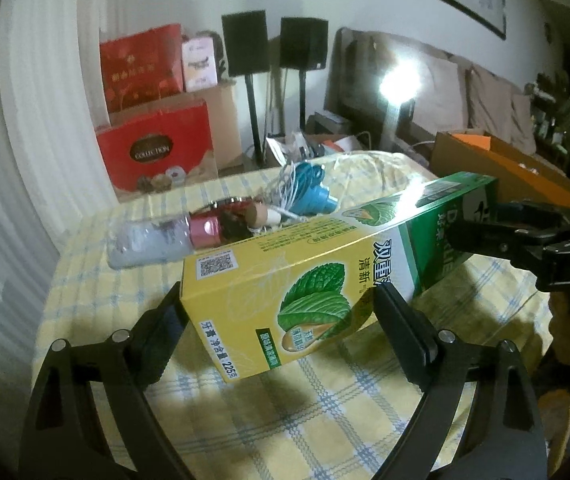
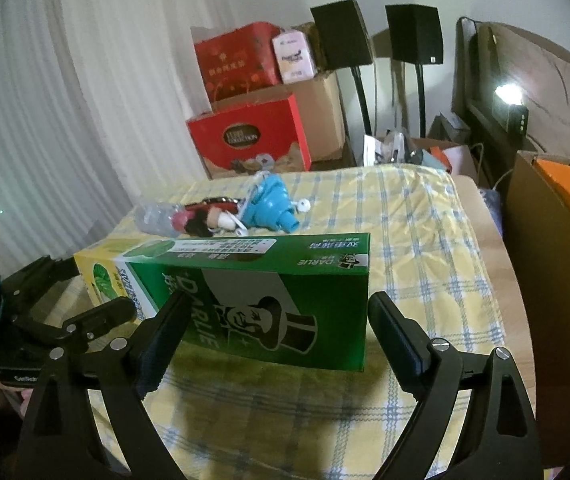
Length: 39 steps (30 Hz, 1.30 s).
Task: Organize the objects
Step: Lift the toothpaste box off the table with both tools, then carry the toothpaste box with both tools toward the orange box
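A long toothpaste box (image 1: 305, 248), yellow at one end and green at the other, hangs slightly above the yellow checked tablecloth (image 1: 325, 420) with its shadow beneath. My left gripper (image 1: 281, 320) is shut on its yellow end, one pad on each side. My right gripper (image 2: 277, 320) is shut on the green end of the box (image 2: 245, 264). One black finger (image 1: 485, 236) of the right gripper shows against the green end in the left wrist view. In the right wrist view the left gripper (image 2: 81, 288) comes in from the left.
Behind the box lie a clear bottle with a pink cap (image 1: 153, 240), a blue funnel-shaped thing (image 1: 309, 184), a white earphone cable and a small doll. An open cardboard box (image 2: 557, 220) with an orange inside stands at the right. Red gift boxes (image 2: 249, 140) stand past the table.
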Available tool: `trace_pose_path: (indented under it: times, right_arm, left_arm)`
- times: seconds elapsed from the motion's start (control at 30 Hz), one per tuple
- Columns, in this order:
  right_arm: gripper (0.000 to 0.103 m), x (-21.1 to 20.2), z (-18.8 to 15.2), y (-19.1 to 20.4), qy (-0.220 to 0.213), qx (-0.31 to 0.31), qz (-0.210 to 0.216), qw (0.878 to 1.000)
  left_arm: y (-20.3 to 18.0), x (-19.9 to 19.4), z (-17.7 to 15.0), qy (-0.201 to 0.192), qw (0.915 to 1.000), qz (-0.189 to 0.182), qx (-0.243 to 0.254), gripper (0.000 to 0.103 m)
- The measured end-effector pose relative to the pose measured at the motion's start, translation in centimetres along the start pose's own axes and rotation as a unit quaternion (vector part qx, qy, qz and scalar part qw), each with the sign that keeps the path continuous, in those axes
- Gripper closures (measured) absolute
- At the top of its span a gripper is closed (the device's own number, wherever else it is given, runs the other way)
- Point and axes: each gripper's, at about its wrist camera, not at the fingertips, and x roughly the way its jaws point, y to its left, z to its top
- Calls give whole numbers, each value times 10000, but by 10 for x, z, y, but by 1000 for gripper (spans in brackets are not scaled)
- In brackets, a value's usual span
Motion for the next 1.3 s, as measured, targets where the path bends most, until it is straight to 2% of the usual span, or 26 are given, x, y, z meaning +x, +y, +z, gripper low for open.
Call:
trace_pose_path:
  times: [0.37, 0.63, 1.03, 1.3]
  right_arm:
    - [12, -54, 18, 19, -396, -168, -9, 9991]
    - [11, -107, 29, 26, -801, -387, -146, 9959]
    - [11, -149, -10, -22, -944, 79, -457, 9945]
    - [11, -160, -5, -34, -1003, 31, -455, 9939]
  left_arm:
    - [-17, -53, 22, -440, 9987, 181, 168, 12]
    - [-37, -92, 36, -874, 9959, 153, 161, 12]
    - [-102, -88, 36, -907, 9945, -149, 511, 12]
    - [-119, -90, 44, -989, 9940, -103, 447, 12]
